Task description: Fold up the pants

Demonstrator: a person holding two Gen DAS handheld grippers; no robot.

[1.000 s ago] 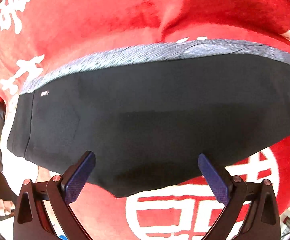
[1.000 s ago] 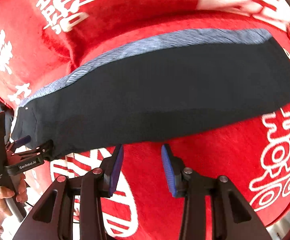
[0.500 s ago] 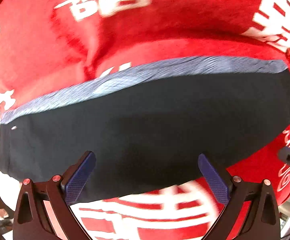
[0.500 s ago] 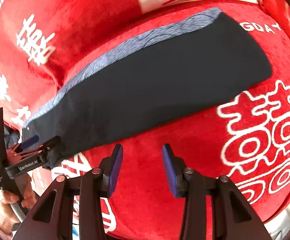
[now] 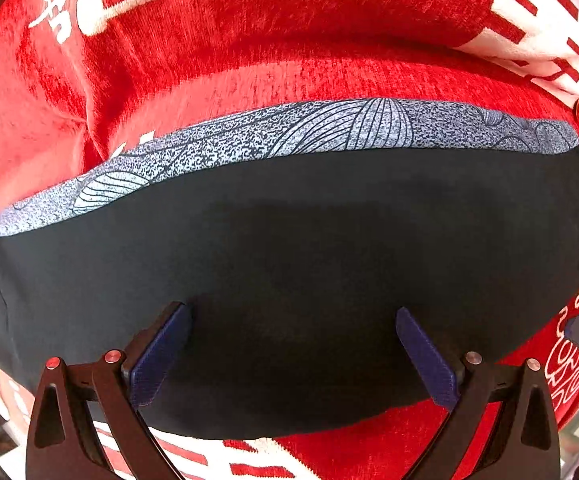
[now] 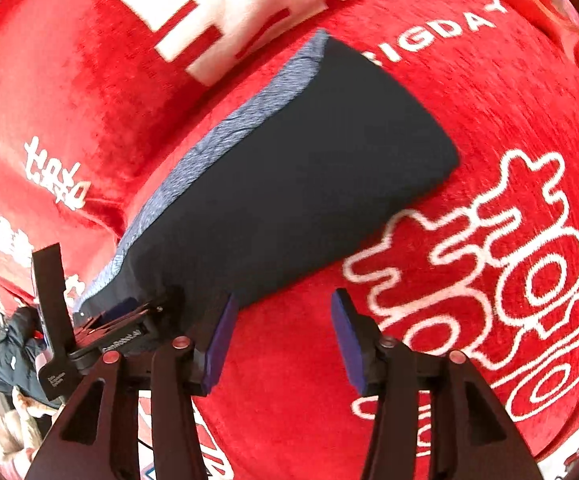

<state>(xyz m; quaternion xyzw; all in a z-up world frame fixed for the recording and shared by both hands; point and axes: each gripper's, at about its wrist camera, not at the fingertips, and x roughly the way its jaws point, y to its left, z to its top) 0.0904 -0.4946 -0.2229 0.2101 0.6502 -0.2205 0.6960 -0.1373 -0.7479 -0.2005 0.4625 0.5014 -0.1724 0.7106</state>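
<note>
Dark pants [image 5: 289, 240] lie flat and lengthwise on a red blanket [image 5: 289, 40], with a grey patterned strip [image 5: 329, 128] along their far edge. My left gripper [image 5: 293, 352] points straight down over the near half of the pants, jaws wide open and nothing gripped. In the right wrist view the pants [image 6: 309, 160] run up to the right and end in a straight hem. My right gripper [image 6: 283, 340] hovers over bare blanket just beside the pants' near edge. Its jaws are opening with nothing between them. The left gripper [image 6: 121, 312] shows at the left, above the pants.
The red blanket [image 6: 489, 120] carries large white characters and covers a soft, bumpy surface. A person's hand [image 6: 1, 412] holds the left gripper's handle at the lower left. A dark garment [image 6: 13, 344] lies beyond the blanket's left edge.
Both grippers slid along the pants toward the hem end, which now fills more of the right wrist view. The right gripper rolled, and its jaws spread wider.
</note>
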